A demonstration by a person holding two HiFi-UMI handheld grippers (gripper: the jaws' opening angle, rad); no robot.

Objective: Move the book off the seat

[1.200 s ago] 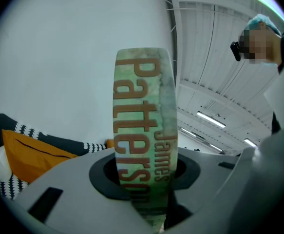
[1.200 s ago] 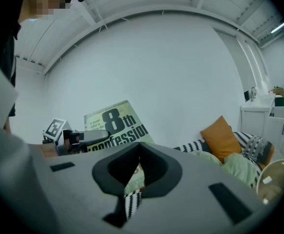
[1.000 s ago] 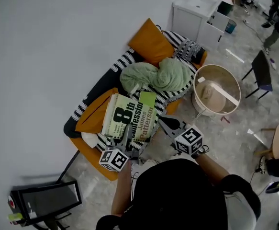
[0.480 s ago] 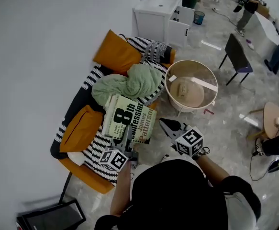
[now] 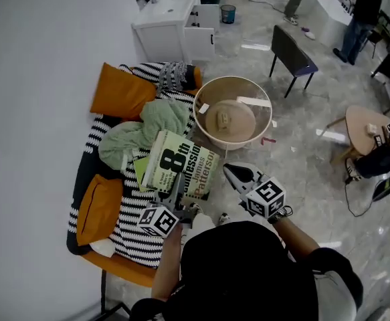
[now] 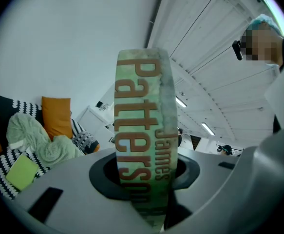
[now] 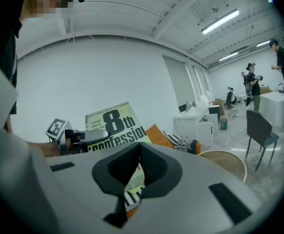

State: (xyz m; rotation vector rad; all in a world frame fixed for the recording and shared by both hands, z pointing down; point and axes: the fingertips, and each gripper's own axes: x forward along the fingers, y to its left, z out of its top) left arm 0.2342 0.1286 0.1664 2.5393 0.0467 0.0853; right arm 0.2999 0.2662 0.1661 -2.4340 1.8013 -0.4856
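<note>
Clamping the book [image 5: 180, 166] at its spine, left tongs [image 5: 178, 194] hold it above the seat [image 5: 124, 226] edge; right tongs [image 5: 233, 173] narrow, empty. Advise firm grip, carrying clear of tub [image 5: 201, 122]

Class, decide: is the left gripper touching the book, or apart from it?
Touching. The left gripper view shows the book spine-on, clamped in the left gripper.
</note>
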